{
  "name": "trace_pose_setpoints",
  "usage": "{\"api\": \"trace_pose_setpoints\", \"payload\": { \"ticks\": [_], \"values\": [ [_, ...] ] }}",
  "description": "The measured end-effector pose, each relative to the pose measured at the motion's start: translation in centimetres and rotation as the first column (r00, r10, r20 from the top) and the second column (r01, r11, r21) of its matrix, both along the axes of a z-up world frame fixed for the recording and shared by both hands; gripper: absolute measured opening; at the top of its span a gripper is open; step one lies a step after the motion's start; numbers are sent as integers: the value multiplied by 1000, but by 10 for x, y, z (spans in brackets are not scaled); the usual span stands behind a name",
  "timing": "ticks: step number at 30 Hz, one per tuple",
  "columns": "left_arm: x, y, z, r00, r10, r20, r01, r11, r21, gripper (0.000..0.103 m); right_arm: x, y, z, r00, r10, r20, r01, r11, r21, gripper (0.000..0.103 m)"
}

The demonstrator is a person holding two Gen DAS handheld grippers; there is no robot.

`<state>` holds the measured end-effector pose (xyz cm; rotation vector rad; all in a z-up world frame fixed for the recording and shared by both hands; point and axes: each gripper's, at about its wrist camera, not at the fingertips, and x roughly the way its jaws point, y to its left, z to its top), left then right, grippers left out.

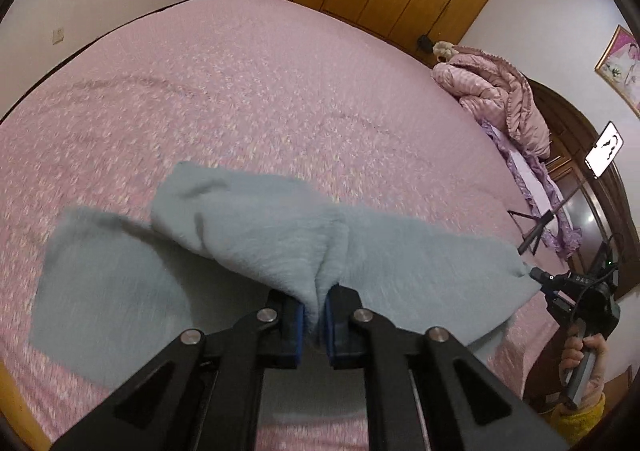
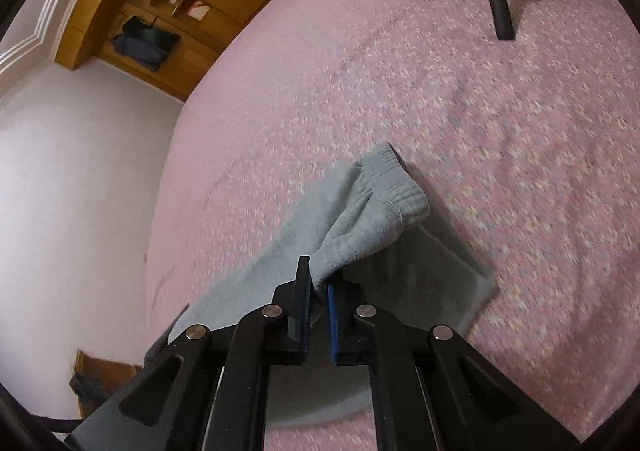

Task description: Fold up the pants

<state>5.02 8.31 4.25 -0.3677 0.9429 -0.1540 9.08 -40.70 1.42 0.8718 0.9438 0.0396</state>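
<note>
The left hand-held gripper angles down over the pink patterned bed, its blue pads clenched on a raised fold of the soft grey-blue fleece pants. The right hand-held gripper, also tilted downward, pinches the ribbed-cuff end, lifting it off the bed.

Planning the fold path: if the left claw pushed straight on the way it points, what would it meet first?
The left claw is shut on the grey pants, so the bunched fabric ahead comes first, then probably the pink bedspread.
</note>
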Motion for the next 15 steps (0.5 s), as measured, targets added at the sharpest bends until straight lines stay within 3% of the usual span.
{"api": "trace_pose_setpoints", "payload": {
  "ticks": [8,12,15],
  "values": [
    [-36,4,-33,996,4,-86,-1,999,35,8,-34,1,-30,998,30,-58,-30,1000,-6,8],
    [-35,2,-60,987,-4,-162,14,998,60,8,-30,3,-57,990,57,-128,-64,996,-58,8],
    [-31,-1,-80,976,-3,-216,18,998,66,8,-31,-2,-78,985,38,-171,-41,999,-18,9]
  ]
}}
